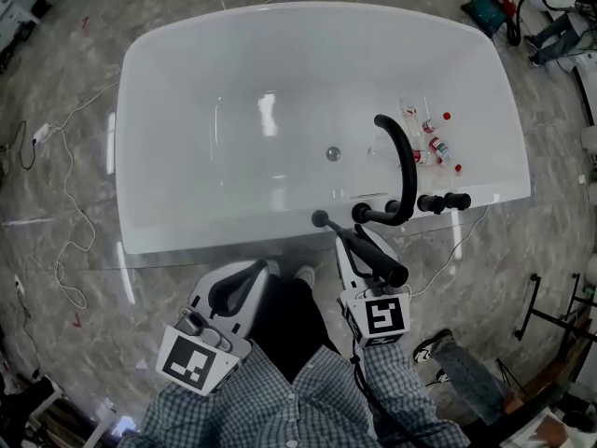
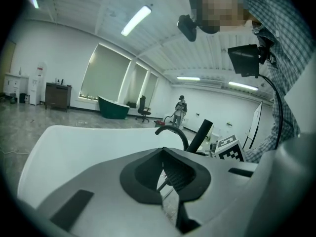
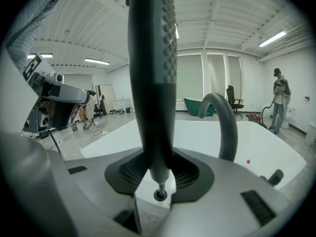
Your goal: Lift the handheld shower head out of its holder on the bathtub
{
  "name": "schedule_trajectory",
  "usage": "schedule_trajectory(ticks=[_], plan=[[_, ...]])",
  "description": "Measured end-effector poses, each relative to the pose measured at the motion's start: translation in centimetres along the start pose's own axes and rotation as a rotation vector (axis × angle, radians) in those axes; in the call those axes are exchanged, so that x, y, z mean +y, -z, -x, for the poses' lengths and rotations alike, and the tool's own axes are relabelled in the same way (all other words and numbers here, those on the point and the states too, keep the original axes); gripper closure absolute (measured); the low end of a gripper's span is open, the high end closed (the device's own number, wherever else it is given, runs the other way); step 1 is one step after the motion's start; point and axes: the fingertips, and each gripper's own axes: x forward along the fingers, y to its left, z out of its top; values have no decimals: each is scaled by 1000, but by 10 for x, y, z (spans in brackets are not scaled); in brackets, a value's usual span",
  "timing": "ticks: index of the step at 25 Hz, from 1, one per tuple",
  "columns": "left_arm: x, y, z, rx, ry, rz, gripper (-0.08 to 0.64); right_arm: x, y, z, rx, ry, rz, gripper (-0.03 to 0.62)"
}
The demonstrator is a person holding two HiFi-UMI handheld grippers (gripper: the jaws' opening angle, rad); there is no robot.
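Gray stone floor (image 1: 65, 91) lies round the white bathtub (image 1: 187, 82), with a bent black tap (image 1: 403, 157) at its near edge. The right gripper (image 3: 157, 177) is clamped on the dark shower head (image 3: 150, 73), which stands straight up, tip down over the rim. The left gripper (image 2: 165, 174) is farther off, jaws together, empty. A small ring (image 3: 159, 195) under the tip may be the holder; I cannot tell.

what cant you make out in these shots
Head view: the small bottles in the bathtub are too small to read any label.
Right gripper view: the upper edge cuts off the top of the handheld shower head held in the right tool.
Left gripper view: the standing person across the room is too small for detail.
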Motion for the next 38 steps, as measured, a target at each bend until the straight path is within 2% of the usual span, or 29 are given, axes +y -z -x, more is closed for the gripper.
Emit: schedule_trajectory(ticks=[11,18,27,38], plan=[[-13,-30,15,-22,-6,-27,554,-5,-23,31,26,7,-10,457],[-15,-51,21,-38,-13,-39,554,-3,-53,57,18,31,-18,457],[-15,-86,34,-74,-4,-88,554,6,-90,82,-3,43,-31,457],[-20,-119,49,-130,15,-149,554,8,-130,112,-59,65,9,457]])
